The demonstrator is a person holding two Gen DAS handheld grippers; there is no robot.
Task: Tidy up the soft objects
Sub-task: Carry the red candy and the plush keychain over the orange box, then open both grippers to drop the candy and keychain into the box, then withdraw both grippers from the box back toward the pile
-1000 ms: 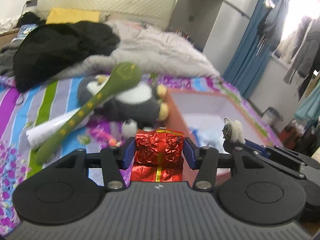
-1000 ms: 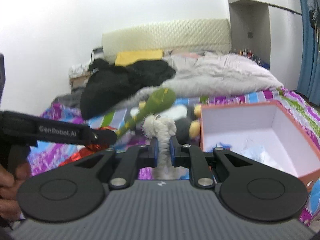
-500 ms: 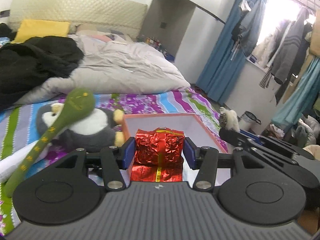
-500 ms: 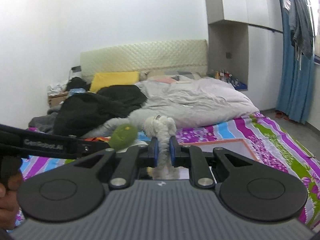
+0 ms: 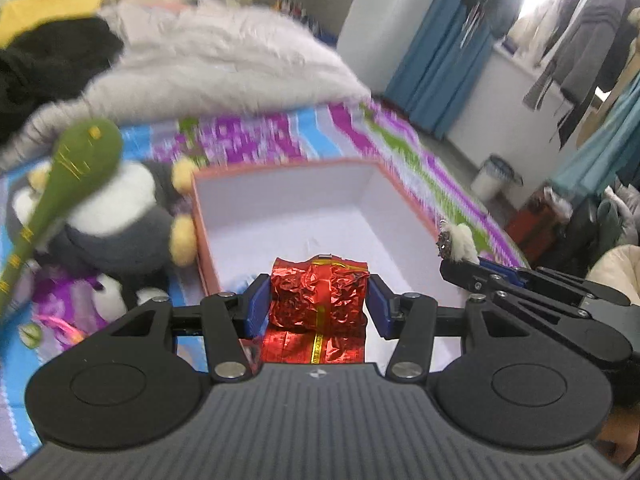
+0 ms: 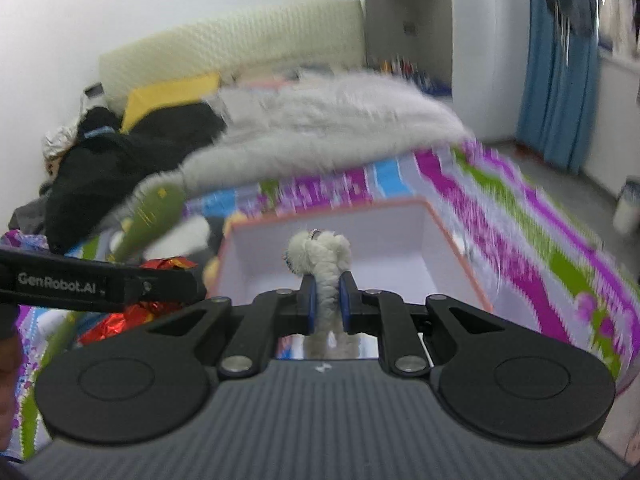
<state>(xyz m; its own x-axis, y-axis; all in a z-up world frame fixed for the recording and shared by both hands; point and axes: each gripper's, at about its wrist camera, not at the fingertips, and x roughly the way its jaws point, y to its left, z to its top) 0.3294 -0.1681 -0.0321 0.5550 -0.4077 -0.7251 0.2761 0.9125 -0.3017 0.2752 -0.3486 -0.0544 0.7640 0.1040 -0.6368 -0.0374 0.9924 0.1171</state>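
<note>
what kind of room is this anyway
Most likely a lived-in bedroom. A bed with a striped colourful sheet and a padded headboard fills the view, a rumpled grey duvet lies on it, and coats and clothes hang by the window with blue curtains.

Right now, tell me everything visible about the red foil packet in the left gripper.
The red foil packet is crinkled, shiny metallic red with a gold strip running down its middle. It looks soft and stuffed, standing roughly upright. The left gripper clamps it between blue pads on both sides, holding it in the air over the near end of the open orange box. Its lower part is hidden.
</note>
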